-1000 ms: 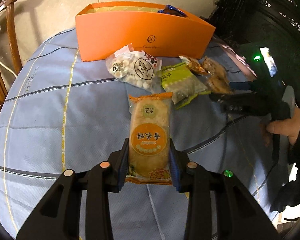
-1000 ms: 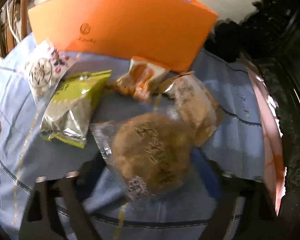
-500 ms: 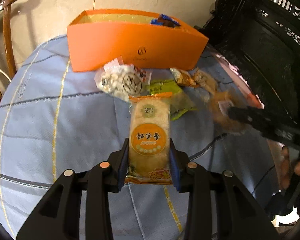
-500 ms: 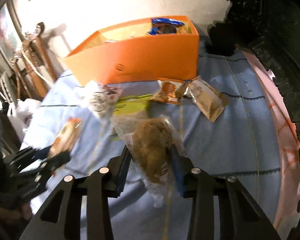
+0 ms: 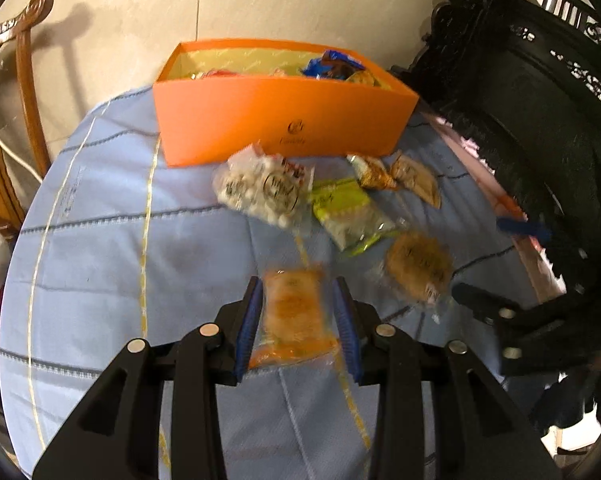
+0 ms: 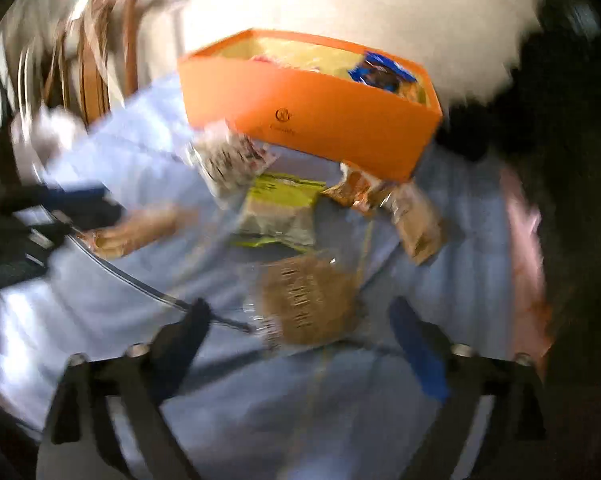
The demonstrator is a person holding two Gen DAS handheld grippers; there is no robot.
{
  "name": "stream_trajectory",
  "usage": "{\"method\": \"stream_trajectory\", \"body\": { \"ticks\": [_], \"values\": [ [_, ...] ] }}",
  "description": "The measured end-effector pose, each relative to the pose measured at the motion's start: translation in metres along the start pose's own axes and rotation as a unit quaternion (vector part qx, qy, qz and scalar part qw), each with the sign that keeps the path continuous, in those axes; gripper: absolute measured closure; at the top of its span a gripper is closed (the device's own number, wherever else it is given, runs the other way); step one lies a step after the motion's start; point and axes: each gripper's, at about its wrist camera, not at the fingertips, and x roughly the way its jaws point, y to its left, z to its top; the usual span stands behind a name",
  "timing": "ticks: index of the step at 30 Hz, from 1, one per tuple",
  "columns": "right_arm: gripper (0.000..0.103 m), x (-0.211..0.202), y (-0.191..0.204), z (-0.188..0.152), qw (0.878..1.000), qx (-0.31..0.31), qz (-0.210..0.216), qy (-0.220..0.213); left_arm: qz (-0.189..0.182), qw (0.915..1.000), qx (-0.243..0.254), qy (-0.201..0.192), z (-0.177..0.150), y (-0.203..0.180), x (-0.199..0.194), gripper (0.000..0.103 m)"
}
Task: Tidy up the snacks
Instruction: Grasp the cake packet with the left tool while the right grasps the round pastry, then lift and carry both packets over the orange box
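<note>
1. Between the left gripper's (image 5: 298,312) blue pads: orange rice-cracker packet (image 5: 294,314), clamped, lifted off the blue tablecloth (image 5: 112,248). Orange box (image 5: 284,120) far ahead of the jaws; right of them, brown cookie packet (image 5: 418,266).
2. Right wrist view, blurred: right gripper (image 6: 300,330) jaws just opened wide; cookie packet (image 6: 308,300) lies between them, pads clear of it. Orange box (image 6: 312,120) beyond.

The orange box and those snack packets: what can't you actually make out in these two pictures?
- Orange box, both views: its front wall hides the lower contents; only packet tops show.
- Brown cookie packet, right wrist view: motion blur makes the print unreadable.
- Orange packet in the left tongs, left wrist view: label blurred.
- Right tongs: wide open; in the left wrist view the frame edge cuts them off.
</note>
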Motion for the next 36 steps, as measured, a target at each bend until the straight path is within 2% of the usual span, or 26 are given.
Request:
{"method": "stream_trajectory", "body": {
  "ticks": [2, 4, 7, 8, 10, 11, 12, 15, 16, 17, 19, 22, 23, 24, 25, 27, 29, 31, 33, 36],
  "values": [
    [0.004, 0.023, 0.000, 0.006, 1.000, -0.016, 0.008, 0.025, 0.004, 0.9999, -0.007, 0.012, -0.007, 0.006, 0.003, 0.068],
    [0.004, 0.059, -0.009, 0.009, 0.996, -0.001, 0.023, 0.084, 0.008, 0.9997, -0.014, 0.020, -0.012, 0.011, 0.004, 0.068],
    [0.003, 0.093, -0.022, -0.006, 0.976, 0.082, 0.111, 0.167, 0.011, 0.9996, -0.013, 0.021, -0.016, 0.013, 0.005, 0.069],
    [0.004, 0.090, -0.015, -0.009, 0.982, 0.051, 0.098, 0.154, 0.011, 0.9997, -0.009, 0.021, -0.018, 0.013, 0.006, 0.069],
    [0.008, 0.089, -0.015, -0.011, 0.983, 0.055, 0.102, 0.145, 0.010, 0.9995, 0.006, 0.030, -0.023, 0.010, 0.012, 0.069],
    [0.020, 0.088, -0.017, -0.010, 0.983, 0.063, 0.099, 0.140, 0.008, 0.9993, 0.013, 0.034, -0.026, 0.007, 0.016, 0.069],
    [0.025, 0.087, -0.020, -0.009, 0.982, 0.081, 0.104, 0.137, 0.003, 0.9990, 0.023, 0.039, -0.029, 0.003, 0.022, 0.069],
    [0.025, 0.078, -0.024, -0.011, 0.984, 0.105, 0.093, 0.110, -0.009, 0.9978, 0.052, 0.040, -0.034, -0.010, 0.037, 0.068],
    [0.025, 0.075, -0.025, -0.014, 0.983, 0.115, 0.099, 0.107, -0.016, 0.9972, 0.062, 0.039, -0.034, -0.014, 0.042, 0.062],
    [0.025, 0.072, -0.026, -0.016, 0.981, 0.128, 0.106, 0.102, -0.017, 0.9967, 0.069, 0.039, -0.034, -0.018, 0.047, 0.049],
    [0.025, 0.065, -0.029, -0.018, 0.978, 0.148, 0.112, 0.093, -0.024, 0.9955, 0.084, 0.034, -0.034, -0.025, 0.055, 0.039],
    [0.025, 0.056, -0.036, -0.024, 0.972, 0.180, 0.127, 0.079, -0.011, 0.9934, 0.103, 0.048, -0.039, -0.027, 0.071, 0.038],
    [0.025, 0.054, -0.038, -0.025, 0.970, 0.186, 0.132, 0.080, -0.007, 0.9931, 0.108, 0.047, -0.041, -0.026, 0.074, 0.039],
    [0.025, 0.053, -0.039, -0.027, 0.970, 0.188, 0.131, 0.080, -0.007, 0.9921, 0.119, 0.038, -0.044, -0.027, 0.072, 0.045],
    [0.025, 0.052, -0.039, -0.029, 0.970, 0.188, 0.130, 0.081, 0.008, 0.9913, 0.128, 0.030, -0.045, -0.026, 0.069, 0.068],
    [0.025, 0.049, -0.038, -0.030, 0.969, 0.189, 0.132, 0.083, -0.016, 0.9946, 0.095, 0.037, -0.041, -0.015, 0.062, 0.069],
    [0.025, 0.042, -0.039, -0.032, 0.968, 0.195, 0.132, 0.082, -0.041, 0.9948, 0.085, 0.039, -0.041, -0.010, 0.053, 0.069],
    [0.025, 0.040, -0.038, -0.029, 0.967, 0.201, 0.133, 0.078, -0.041, 0.9940, 0.095, 0.036, -0.044, -0.012, 0.042, 0.069],
    [0.025, 0.034, -0.036, -0.027, 0.967, 0.202, 0.135, 0.072, -0.040, 0.9954, 0.083, 0.027, -0.042, -0.009, 0.030, 0.069],
    [0.025, 0.018, -0.034, -0.019, 0.969, 0.198, 0.141, 0.052, -0.048, 0.9959, 0.076, -0.004, -0.031, -0.008, 0.002, 0.069]
  ]
}}
